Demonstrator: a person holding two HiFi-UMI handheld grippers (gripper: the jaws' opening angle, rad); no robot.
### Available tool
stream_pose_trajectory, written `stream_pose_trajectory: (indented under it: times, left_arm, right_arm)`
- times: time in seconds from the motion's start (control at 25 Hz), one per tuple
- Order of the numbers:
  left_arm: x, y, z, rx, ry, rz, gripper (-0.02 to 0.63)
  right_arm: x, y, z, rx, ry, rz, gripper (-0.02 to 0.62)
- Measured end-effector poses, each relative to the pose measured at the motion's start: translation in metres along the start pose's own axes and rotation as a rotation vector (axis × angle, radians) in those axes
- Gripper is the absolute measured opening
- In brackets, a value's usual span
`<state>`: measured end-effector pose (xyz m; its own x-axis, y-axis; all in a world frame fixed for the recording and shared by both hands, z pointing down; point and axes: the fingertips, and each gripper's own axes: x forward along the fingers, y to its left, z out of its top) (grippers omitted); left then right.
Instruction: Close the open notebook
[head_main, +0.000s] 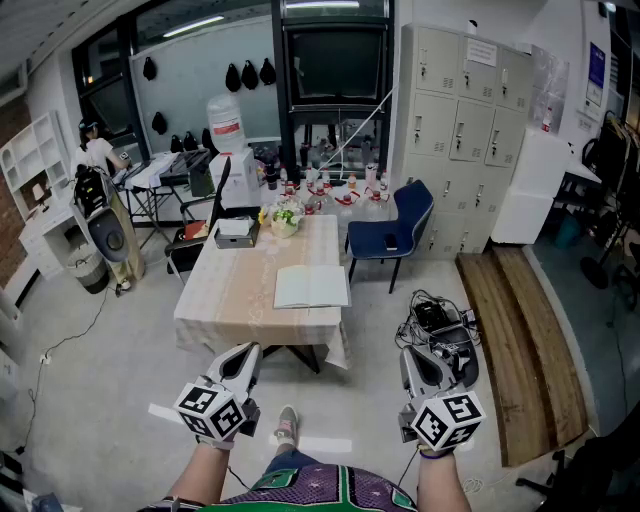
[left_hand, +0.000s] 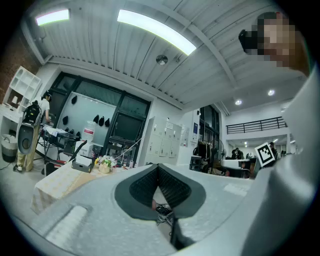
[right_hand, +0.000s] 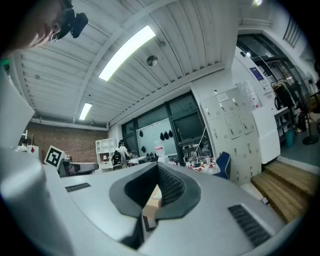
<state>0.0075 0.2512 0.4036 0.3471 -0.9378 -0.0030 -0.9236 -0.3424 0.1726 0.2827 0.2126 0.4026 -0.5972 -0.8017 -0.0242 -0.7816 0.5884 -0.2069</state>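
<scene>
Holding my left gripper (head_main: 246, 354) and right gripper (head_main: 414, 362) level, jaws pressed together, empty; open notebook (head_main: 312, 287) lying on desk (head_main: 228, 300) ahead.

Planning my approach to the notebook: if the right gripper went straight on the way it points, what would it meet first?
Probably the table, around its near right corner: it shows straight through the claw. Nothing visible stands in between, though depth is hard to judge.
</scene>
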Motion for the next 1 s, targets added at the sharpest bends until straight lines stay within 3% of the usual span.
stream_pose_trajectory:
  times: [0.44,0.64,1.0]
  left_arm:
    - [0.009,0.014,0.001,0.002,-0.006,0.002,0.015]
    - [0.022,0.039,0.000,-0.003,-0.004,0.007,0.015]
    - [0.073,0.103,0.011,-0.002,0.007,0.012,0.015]
  right_arm:
    - [0.019,0.000,0.001,-0.032,0.008,-0.011,0.000]
    - [0.044,0.003,0.005,0.012,-0.028,0.011,0.002]
    - [0.121,0.001,0.003,-0.001,-0.003,0.016,0.002]
